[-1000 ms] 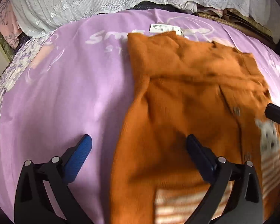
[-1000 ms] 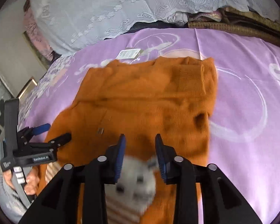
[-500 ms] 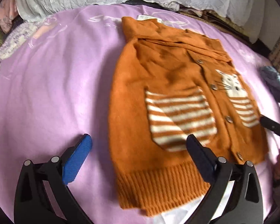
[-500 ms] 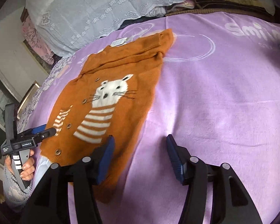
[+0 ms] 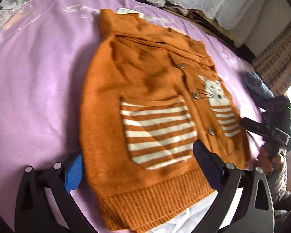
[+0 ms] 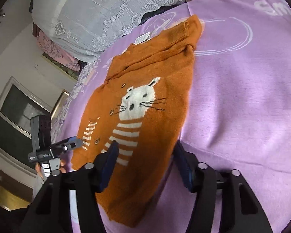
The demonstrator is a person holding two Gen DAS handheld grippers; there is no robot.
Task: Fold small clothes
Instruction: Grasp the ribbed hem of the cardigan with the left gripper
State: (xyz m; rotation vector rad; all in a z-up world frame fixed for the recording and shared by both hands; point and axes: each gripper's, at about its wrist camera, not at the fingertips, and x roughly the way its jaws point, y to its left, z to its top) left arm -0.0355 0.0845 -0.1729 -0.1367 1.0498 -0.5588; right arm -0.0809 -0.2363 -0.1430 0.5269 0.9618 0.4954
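An orange knitted cardigan point(image 5: 145, 81) with a white cat face point(image 6: 139, 101) and striped pockets lies flat on the purple sheet point(image 5: 38, 77), buttoned side up. My left gripper point(image 5: 138, 165) is open; its blue pads straddle the ribbed hem near the cardigan's left corner. My right gripper point(image 6: 146, 164) hovers at the hem's right part, its jaws closing with the cardigan's edge between them, pads not pressing. Each gripper shows in the other's view: the right gripper point(image 5: 244, 121) beside the cat pocket, the left gripper point(image 6: 75, 144) at the far hem corner.
Lace-covered bedding point(image 6: 91, 13) is piled at the bed's head. A paper tag point(image 6: 142, 37) sticks out by the collar. A blue garment point(image 5: 256, 83) lies at the sheet's right. White cloth point(image 5: 194, 213) shows under the hem. A window point(image 6: 15, 124) stands beyond the bed.
Both grippers drew back from the cardigan's middle to its hem and tipped downward. The right jaws, narrow over the cat face before, stand wider now. The left jaws stayed wide.
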